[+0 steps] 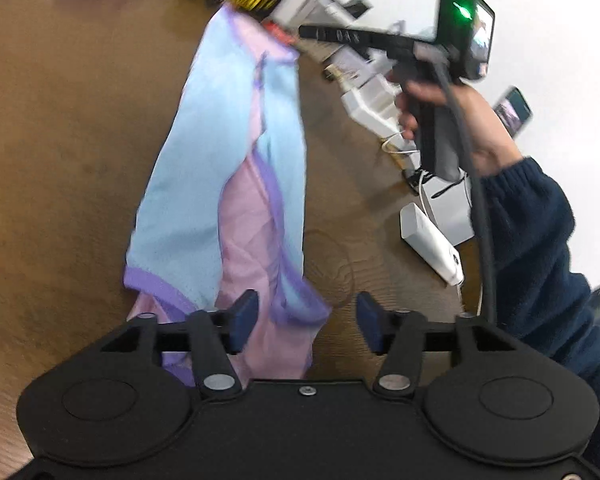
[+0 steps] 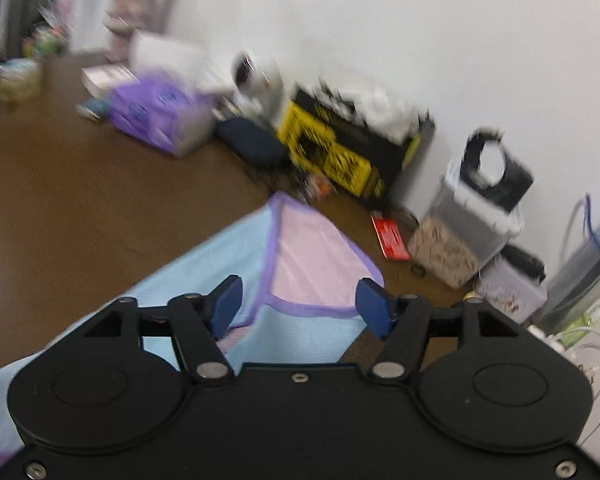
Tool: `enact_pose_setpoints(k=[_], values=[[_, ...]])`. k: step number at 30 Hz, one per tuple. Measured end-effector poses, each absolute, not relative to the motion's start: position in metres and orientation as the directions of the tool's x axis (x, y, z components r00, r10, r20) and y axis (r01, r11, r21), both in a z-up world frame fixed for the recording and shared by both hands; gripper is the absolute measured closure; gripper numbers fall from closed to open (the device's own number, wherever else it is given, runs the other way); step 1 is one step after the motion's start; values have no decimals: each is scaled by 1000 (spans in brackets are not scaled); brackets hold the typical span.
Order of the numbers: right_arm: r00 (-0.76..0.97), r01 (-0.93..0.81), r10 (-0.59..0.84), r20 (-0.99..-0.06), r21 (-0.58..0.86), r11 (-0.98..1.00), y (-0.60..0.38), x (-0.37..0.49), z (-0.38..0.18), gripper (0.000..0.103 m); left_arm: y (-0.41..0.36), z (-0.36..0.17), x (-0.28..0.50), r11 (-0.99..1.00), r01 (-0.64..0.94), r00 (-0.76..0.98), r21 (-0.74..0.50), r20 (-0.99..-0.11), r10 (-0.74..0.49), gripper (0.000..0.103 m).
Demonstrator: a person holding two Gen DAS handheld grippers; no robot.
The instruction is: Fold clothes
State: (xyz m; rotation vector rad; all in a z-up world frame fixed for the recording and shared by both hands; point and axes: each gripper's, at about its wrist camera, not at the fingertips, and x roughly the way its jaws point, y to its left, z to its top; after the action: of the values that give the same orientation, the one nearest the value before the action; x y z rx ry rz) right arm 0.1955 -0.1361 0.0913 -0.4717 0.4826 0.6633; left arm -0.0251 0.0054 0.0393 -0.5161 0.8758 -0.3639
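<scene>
Clearly the garment (image 1: 236, 184), thin mesh-like cloth in pale blue and pink with purple binding, lies in a long narrow fold on the brown wooden table (image 1: 60, 140), running from six toward twelve o'clock. Left gripper (image 1: 306, 320) and right gripper (image 2: 300, 304) both gape above it, holding nothing, apparently just released.

Motion-blurred clutter (image 2: 332, 148) along the wall; garment (image 1: 220, 184) near end hidden beneath left gripper (image 1: 306, 322).
</scene>
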Motion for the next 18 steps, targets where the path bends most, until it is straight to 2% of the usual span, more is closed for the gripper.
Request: enact_pose_setpoints(k=[4, 7, 12, 18], values=[[593, -797, 607, -529, -276, 538, -168, 124, 96, 23, -5, 48, -36, 894, 152, 640, -422, -647, -414, 38], [589, -804, 604, -537, -309, 508, -182, 91, 91, 23, -13, 53, -43, 950, 160, 672, -267, -676, -303, 32], [631, -767, 567, -529, -317, 558, -212, 19, 66, 23, -17, 55, -53, 993, 112, 710, -28, -698, -100, 31], [657, -737, 587, -473, -238, 633, -218, -46, 42, 23, -4, 59, -58, 995, 88, 749, 51, -662, -33, 31]])
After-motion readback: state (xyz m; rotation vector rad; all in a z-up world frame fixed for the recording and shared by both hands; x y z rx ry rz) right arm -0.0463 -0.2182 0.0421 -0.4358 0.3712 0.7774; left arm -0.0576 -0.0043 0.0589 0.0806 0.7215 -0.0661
